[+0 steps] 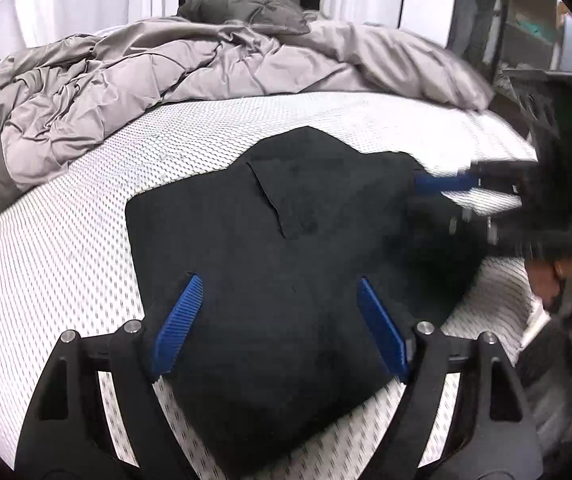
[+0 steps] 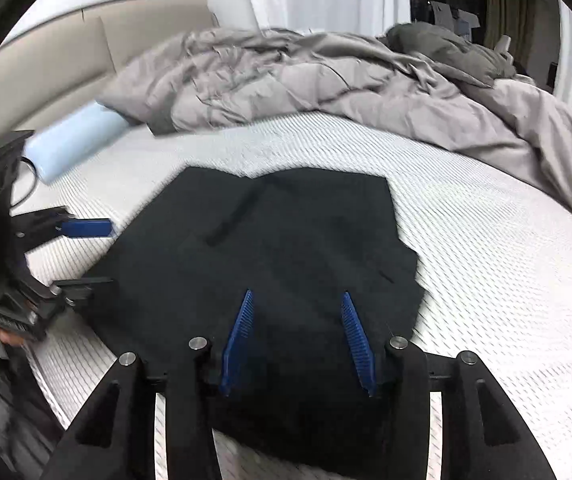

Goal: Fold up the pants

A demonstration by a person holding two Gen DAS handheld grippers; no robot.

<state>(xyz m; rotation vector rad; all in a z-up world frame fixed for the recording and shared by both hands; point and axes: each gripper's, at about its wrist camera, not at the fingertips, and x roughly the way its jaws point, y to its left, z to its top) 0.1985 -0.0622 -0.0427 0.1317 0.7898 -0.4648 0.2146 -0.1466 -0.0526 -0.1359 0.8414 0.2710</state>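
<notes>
Pants (image 1: 286,216) lie on the mattress (image 1: 66,240) just ahead of and under both my claws, already doubled into a compact dark bundle w/ several layers stacked; a pocket flap or seam shows on top, beyond my left claw. So most of the folding looks done, I'd say.

Left claw (image 1: 280,324) hangs over the near edge of the bundle, blue pads spread wide, nothing pinched between them. Right claw (image 2: 298,340) is also released, pads parted over the fabric's near side, not pressing on cloth as far as I can see.

Edges aren't tidy tho: far side is jagged, one corner sticks out to the right of my right claw. Prob. left: square up the edges, maybe one more fold. Rumpled grey duvet (image 2: 326,80) sits well beyond, clear of the pants.
</notes>
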